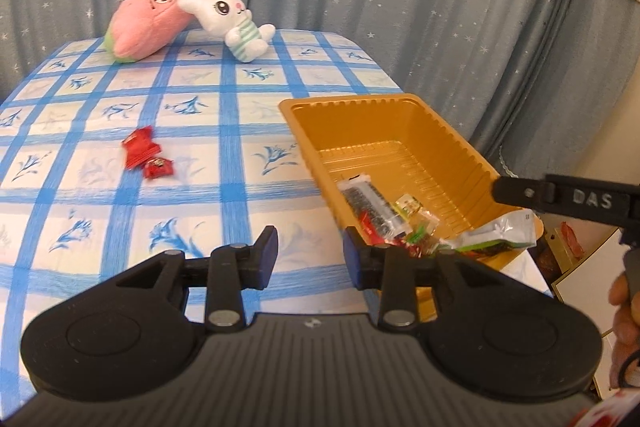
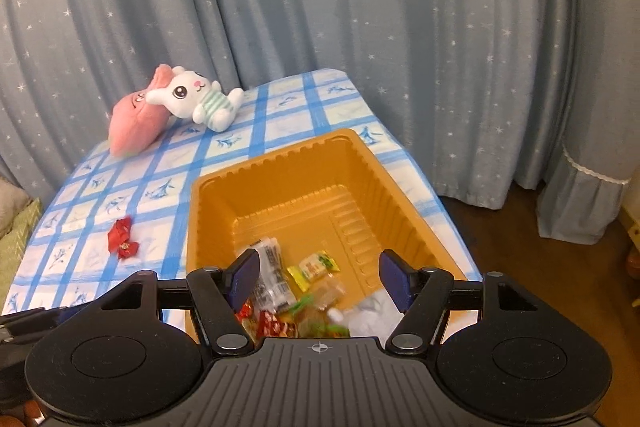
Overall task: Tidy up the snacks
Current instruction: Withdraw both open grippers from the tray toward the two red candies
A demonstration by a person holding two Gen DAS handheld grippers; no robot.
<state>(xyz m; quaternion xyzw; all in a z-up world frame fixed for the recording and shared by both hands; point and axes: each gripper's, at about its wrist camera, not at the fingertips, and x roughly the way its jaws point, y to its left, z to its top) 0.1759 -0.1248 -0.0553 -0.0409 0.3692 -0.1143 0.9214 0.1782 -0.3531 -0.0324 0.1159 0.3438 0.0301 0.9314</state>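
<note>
An orange plastic tray (image 1: 400, 103) (image 2: 280, 157) stands at the right side of the blue-checked table. Inside its near end lie several snacks: a black-and-clear packet (image 1: 368, 203) (image 2: 272, 275), a small yellow-green packet (image 1: 408, 205) (image 2: 316, 265) and a silver bag (image 1: 500, 231) (image 2: 372, 311). Two red wrapped snacks (image 1: 142, 149) (image 2: 120, 233) lie loose on the cloth left of the tray. My left gripper (image 1: 310, 251) is open and holds nothing, low over the cloth at the tray's near left corner. My right gripper (image 2: 320, 277) is open above the snacks in the tray, nothing between its pads.
A pink plush (image 1: 148, 27) (image 2: 136, 123) and a white rabbit plush (image 1: 232, 23) (image 2: 196, 99) lie at the table's far edge against the starred curtain. The tablecloth (image 1: 224, 131) drops off just right of the tray. A hand (image 1: 624, 307) shows at the right.
</note>
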